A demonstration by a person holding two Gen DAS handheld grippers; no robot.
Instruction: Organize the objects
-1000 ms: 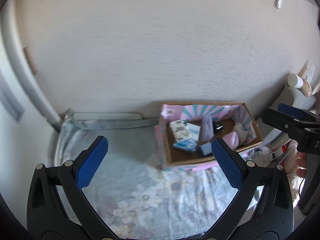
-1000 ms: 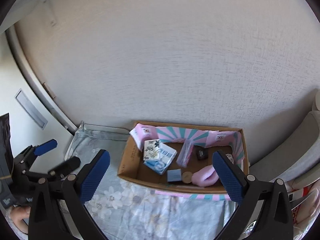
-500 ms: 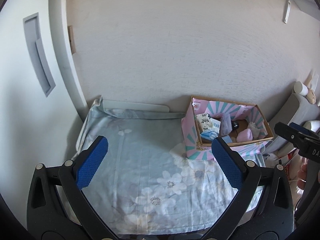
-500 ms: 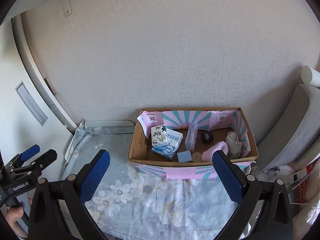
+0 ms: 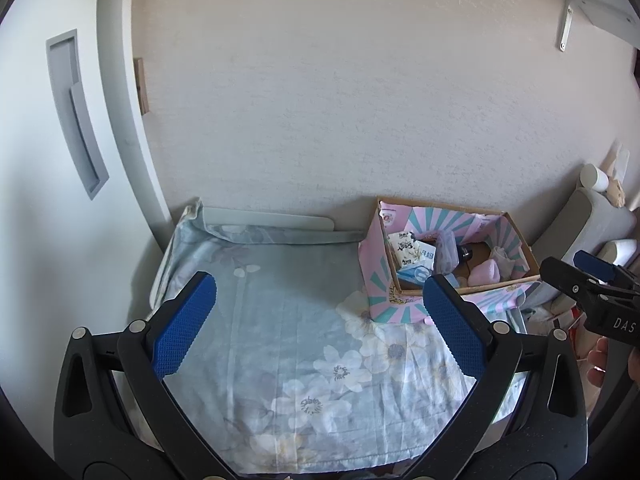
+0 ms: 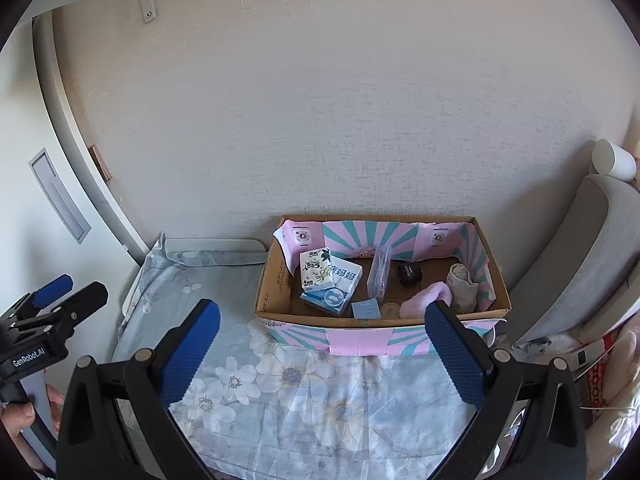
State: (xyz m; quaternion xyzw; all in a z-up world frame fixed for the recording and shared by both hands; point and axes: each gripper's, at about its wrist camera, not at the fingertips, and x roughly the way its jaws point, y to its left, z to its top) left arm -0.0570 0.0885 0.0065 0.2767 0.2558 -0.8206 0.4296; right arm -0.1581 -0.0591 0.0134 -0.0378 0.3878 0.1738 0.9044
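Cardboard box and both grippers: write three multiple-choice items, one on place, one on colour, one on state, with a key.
1. Where does the cardboard box stand?
A. on the floral cloth against the wall
B. on the grey chair
C. on the wall shelf

2. What colour are the pads on the fingers?
A. red
B. blue
C. white

3. How is the right gripper?
A. shut on the tissue pack
B. shut on nothing
C. open and holding nothing

Key: 1 A, the box's base rests on the cloth by the wall; 2 B, textured blue pads show in both views; 3 C, its fingers are spread wide with only cloth between them.
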